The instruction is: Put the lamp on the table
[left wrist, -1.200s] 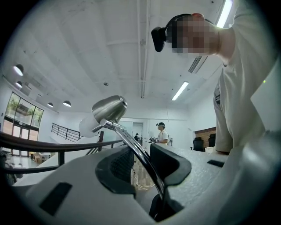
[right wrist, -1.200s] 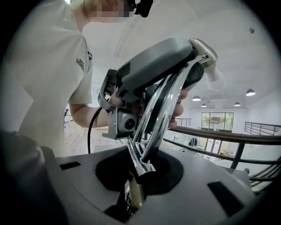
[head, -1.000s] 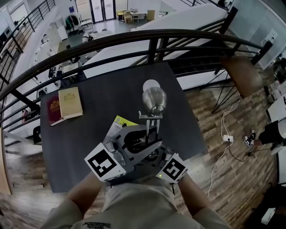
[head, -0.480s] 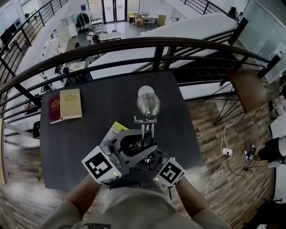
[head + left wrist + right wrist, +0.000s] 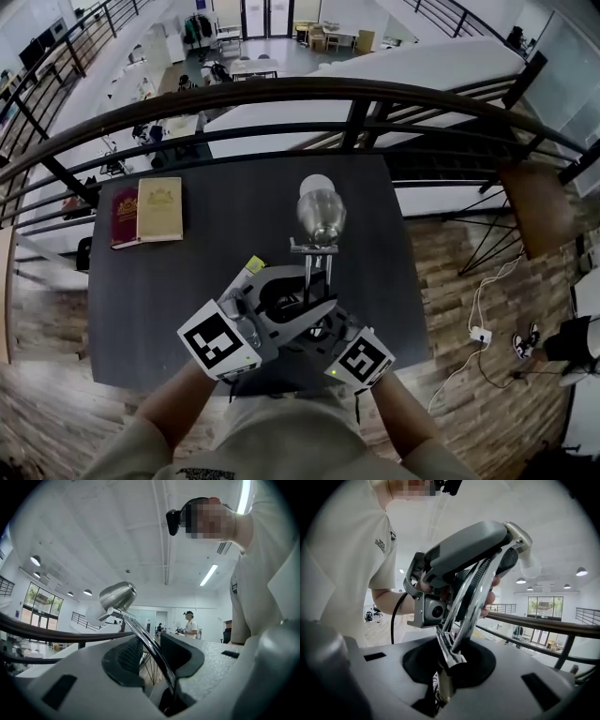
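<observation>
The lamp (image 5: pixel 321 214) is chrome, with a rounded metal head and a white bulb, on thin twin stems. It stands upright over the near middle of the dark table (image 5: pixel 178 291). My left gripper (image 5: pixel 302 289) is shut on the lamp's stem (image 5: pixel 149 645), and the lamp head (image 5: pixel 117 595) rises beyond the jaws. My right gripper (image 5: pixel 325 325) sits just under and right of the left one, shut on the stem's lower part (image 5: pixel 449 654). The left gripper (image 5: pixel 461 557) fills the right gripper view. The grippers hide the lamp's base.
Two books (image 5: pixel 150 210) lie at the table's far left. A yellow-green item (image 5: pixel 254 265) peeks out under the left gripper. A dark railing (image 5: pixel 281 94) runs behind the table. A brown chair (image 5: pixel 536 202) and a white cable with a power strip (image 5: pixel 481 333) are at the right.
Both grippers keep the same hold on the lamp. The head view has drifted, so the table and books sit a little differently in frame; the lamp has barely shifted.
</observation>
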A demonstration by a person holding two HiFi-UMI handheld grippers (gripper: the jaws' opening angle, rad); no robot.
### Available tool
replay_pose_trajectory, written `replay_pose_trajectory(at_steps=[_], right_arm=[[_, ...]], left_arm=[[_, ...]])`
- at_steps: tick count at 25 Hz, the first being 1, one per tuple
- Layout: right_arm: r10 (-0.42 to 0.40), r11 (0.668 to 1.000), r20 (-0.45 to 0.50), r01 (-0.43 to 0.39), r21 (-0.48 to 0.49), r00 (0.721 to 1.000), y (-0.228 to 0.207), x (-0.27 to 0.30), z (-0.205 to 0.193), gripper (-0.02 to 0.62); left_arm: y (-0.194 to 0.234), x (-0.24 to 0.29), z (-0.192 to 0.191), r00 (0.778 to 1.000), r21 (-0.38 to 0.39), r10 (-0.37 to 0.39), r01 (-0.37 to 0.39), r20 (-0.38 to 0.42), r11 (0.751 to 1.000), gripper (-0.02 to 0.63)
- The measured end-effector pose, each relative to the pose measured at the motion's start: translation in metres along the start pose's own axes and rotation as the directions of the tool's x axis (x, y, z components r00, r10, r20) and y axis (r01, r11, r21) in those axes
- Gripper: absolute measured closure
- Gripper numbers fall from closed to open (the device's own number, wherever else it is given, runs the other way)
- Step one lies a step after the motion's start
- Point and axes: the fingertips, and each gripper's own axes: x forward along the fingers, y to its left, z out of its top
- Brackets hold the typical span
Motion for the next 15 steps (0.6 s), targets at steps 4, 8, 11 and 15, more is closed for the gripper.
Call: replay_pose_trajectory(at_steps=[4,8,11,15], right_arm=[[0.029,0.999,0.034,-0.028,-0.034,0.999,-0.030,0.022,0.015,0.548],[0.060,0.996,0.072,-0.055,-0.074,0.996,-0.067,0.051,0.039,0.548],[0.079,0.993,0.089,-0.070,-0.100,0.993,-0.101,0.077,0.052,0.549],[0.095,0.986,0.078,-0.083,-0.144,0.992,-0.146,0.114,0.055,0.549]], left_arm=[[0.040,-0.003,0.013,1.000,0.029,0.020,-0.020,0.012,0.999,0.480],[0.087,-0.007,0.038,0.999,0.089,0.046,-0.047,0.017,0.995,0.479],[0.125,-0.011,0.053,0.997,0.143,0.050,-0.058,0.056,0.988,0.479],[0.178,-0.017,0.060,0.995,0.199,0.065,-0.078,0.072,0.977,0.479]])
